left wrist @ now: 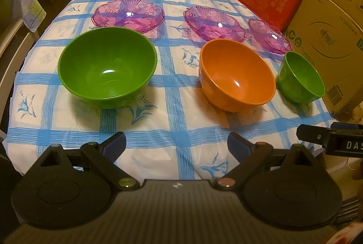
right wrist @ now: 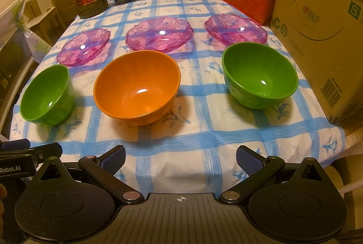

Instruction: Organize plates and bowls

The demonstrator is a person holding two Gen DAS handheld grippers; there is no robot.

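Left gripper: jaws wide apart, holding nothing, above the near table edge
Right gripper: jaws wide apart, holding nothing, beside the left one
Bowls: left green bowl, orange bowl and right green bowl in a near row, apart from each other
Plates: three purple plates in a row behind the bowls
Tablecloth: blue checked
Cardboard box: right of the bowls

bowls: glossy plastic | plates: clear glossy purple plastic | tablecloth: thin wrinkled plastic sheet
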